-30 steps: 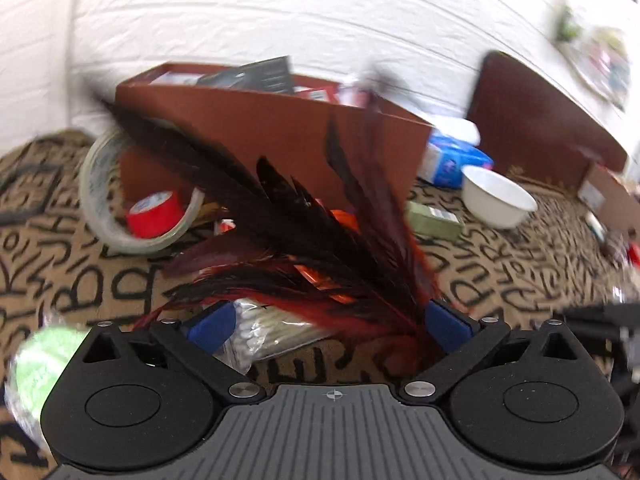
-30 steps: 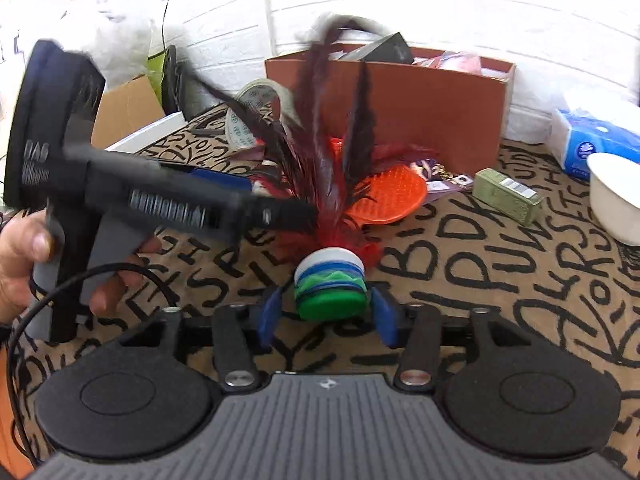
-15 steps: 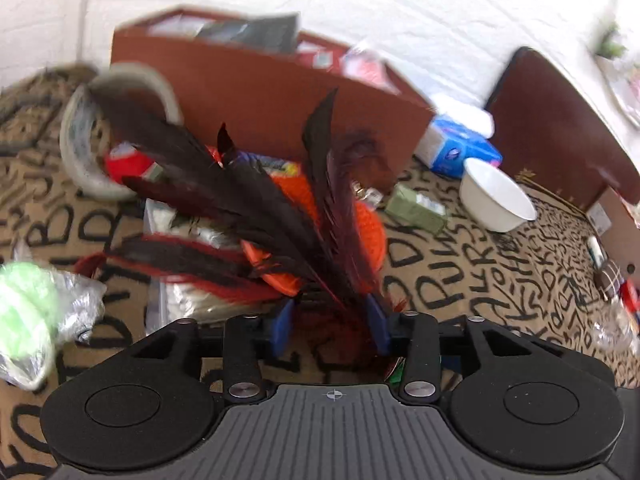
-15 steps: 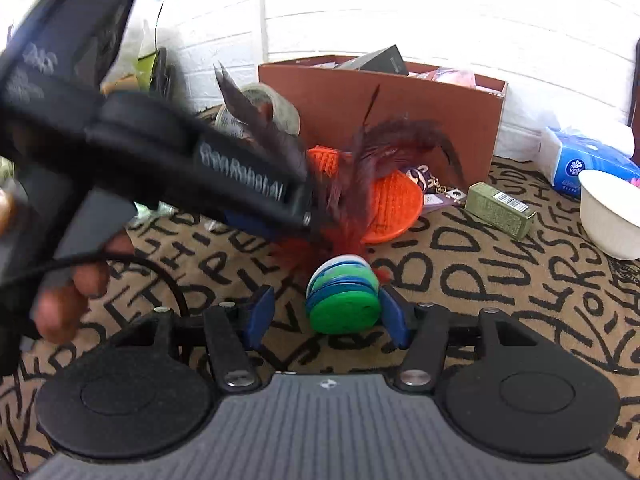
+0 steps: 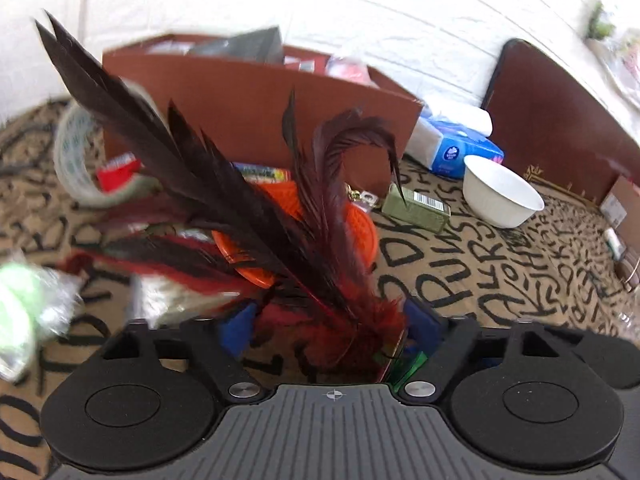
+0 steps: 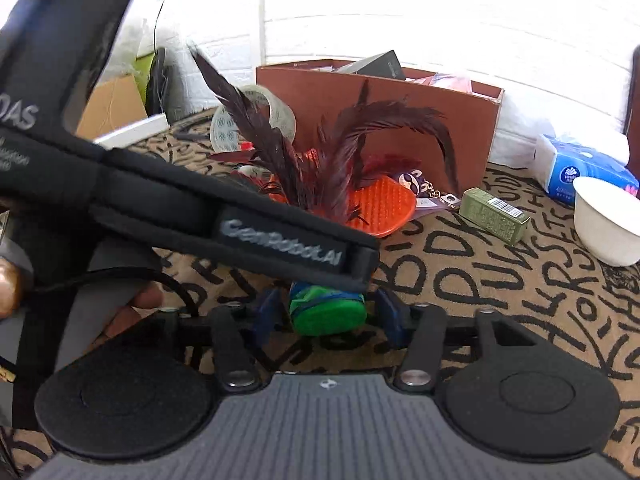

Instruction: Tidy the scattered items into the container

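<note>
A shuttlecock toy of dark red and black feathers on a green and blue disc base stands between both grippers. My right gripper is shut on the base. My left gripper has its blue pads apart around the red feather root, with gaps on both sides; it also crosses the right wrist view. The brown cardboard box with several items inside stands behind, also in the right wrist view.
On the lettered cloth lie an orange brush, a green carton, a white bowl, a blue tissue pack, a tape roll, a keychain and a green wrapped item.
My left gripper shut on the feathers half a second ago, then its pads opened wider again. It moved over the right gripper. The right gripper kept holding the base.
</note>
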Demonstrator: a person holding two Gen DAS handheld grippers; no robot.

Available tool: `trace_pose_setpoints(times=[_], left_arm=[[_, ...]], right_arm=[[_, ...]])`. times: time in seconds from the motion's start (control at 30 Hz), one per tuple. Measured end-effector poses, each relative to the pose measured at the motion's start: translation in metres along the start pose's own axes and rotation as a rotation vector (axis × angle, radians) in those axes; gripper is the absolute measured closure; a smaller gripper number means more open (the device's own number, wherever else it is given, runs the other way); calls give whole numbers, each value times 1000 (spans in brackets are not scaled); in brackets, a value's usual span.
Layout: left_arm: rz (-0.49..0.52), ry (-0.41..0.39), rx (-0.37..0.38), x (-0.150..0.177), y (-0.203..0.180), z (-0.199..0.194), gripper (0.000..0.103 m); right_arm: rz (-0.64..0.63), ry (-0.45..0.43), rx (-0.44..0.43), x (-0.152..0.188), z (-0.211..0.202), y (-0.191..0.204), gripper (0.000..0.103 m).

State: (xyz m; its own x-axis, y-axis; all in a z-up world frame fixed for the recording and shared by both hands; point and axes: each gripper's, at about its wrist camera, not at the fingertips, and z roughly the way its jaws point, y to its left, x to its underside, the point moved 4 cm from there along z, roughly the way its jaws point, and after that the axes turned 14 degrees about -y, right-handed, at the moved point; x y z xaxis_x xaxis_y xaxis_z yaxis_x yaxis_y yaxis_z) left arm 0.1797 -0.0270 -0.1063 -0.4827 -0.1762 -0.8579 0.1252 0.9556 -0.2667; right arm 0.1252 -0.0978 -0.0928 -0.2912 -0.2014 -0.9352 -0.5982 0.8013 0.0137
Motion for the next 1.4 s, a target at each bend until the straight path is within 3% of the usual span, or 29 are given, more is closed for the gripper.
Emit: trace_pose_setpoints(times=[0.03,0.13,0.3,0.47,0.83,1.13,1.4], left_arm=[[-14,3,19,0,0,1,60],[-14,9,34,1,-3,1,70],[-4,-15,36,-3,-10,-8,72],[73,-77,21,-22,-24,-22,72],[113,-218,7,-104,-33,-26,71],[146,-250,20,-171,-31,30,70],[171,-204,32,-202,-19,104,70]], right_arm=[[-6,4,-3,1,1,2,60],[-15,1,-1,0,0,4,61],[-11,-25,2,-4,-8,8,61],[-27,-75,0,-25,-22,11,61],[-72,-202,19,-99,-15,-3,61],[-62,-258,46,-151,35,-40,61],[-17,-244,59,-172,97,-79,61]])
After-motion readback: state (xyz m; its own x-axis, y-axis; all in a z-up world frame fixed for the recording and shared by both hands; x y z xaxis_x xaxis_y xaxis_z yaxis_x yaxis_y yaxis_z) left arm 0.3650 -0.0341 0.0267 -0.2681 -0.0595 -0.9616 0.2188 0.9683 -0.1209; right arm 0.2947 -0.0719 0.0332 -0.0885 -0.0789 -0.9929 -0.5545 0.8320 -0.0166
